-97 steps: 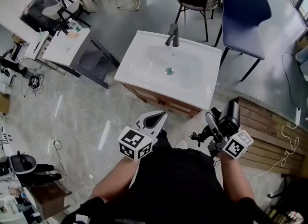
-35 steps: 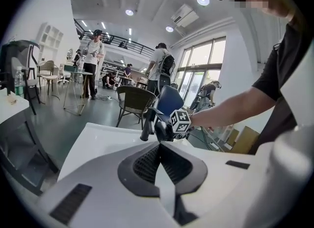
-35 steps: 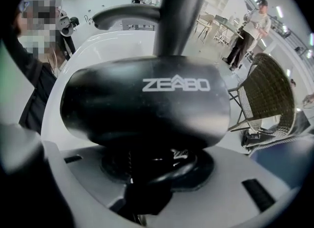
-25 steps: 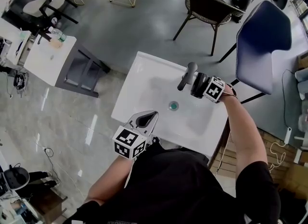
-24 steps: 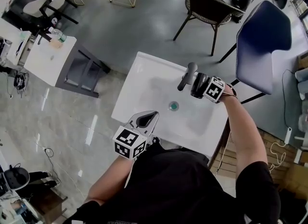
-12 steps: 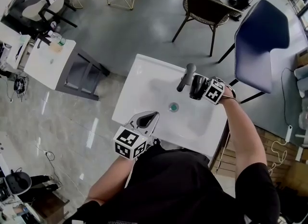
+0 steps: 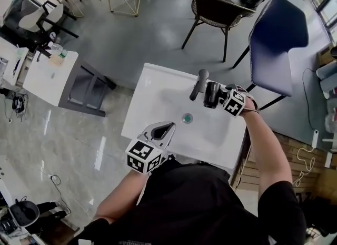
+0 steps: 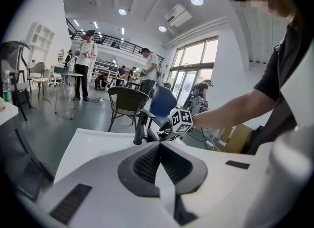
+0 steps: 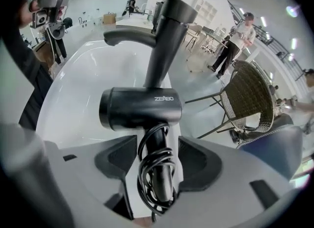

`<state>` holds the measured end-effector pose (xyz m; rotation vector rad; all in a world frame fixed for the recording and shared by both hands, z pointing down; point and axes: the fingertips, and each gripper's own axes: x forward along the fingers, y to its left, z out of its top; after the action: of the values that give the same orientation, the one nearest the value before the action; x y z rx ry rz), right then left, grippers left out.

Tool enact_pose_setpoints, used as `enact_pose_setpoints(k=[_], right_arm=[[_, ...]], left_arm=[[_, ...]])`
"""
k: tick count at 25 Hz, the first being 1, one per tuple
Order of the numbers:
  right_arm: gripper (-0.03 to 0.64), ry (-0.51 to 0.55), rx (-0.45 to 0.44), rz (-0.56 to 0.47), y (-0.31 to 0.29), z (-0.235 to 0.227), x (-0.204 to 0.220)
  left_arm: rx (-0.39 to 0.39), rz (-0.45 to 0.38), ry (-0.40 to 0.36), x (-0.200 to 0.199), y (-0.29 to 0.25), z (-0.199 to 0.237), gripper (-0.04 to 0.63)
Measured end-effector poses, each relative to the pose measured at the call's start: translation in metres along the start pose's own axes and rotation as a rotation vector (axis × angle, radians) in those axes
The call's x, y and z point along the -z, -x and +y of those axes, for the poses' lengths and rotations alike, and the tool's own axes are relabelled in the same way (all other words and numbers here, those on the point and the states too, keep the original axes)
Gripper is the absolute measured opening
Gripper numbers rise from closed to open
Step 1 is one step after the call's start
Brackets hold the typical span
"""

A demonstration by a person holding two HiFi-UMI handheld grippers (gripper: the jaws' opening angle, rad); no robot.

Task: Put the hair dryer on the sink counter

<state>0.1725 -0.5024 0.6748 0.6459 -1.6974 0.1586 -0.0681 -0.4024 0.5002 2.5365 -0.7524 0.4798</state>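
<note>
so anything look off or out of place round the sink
Nothing stands out. The hair dryer rests on the sink counter beside the faucet, cord wound round its handle, between the jaws of the right gripper, which have just been opening.

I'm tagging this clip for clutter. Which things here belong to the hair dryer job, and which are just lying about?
Job: hair dryer, its cord-wrapped handle between the fingers of the right gripper, which have just been opening; sink counter.
Lying about: faucet; left gripper, shut; blue chair; wicker chair; small white table.
</note>
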Motion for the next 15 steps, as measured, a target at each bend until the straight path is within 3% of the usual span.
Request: enact_pose_setpoints(k=[4, 7, 11, 15], right_arm=[[0.238, -0.012, 0.061, -0.030, 0.024, -0.002, -0.001], [0.238, -0.098, 0.145, -0.094, 0.058, -0.003, -0.005], [0.219, -0.407, 0.229, -0.369, 0.121, 0.009, -0.027], [0.107, -0.709, 0.290, -0.656, 0.185, 0.037, -0.039]], left_arm=[[0.041, 0.001, -0.024, -0.003, -0.001, -0.005, 0.000], [0.077, 0.000, -0.044, -0.004, -0.003, -0.008, 0.000], [0.123, 0.000, -0.066, -0.008, -0.004, -0.012, 0.000], [0.176, -0.001, -0.107, -0.014, 0.001, -0.014, 0.000]])
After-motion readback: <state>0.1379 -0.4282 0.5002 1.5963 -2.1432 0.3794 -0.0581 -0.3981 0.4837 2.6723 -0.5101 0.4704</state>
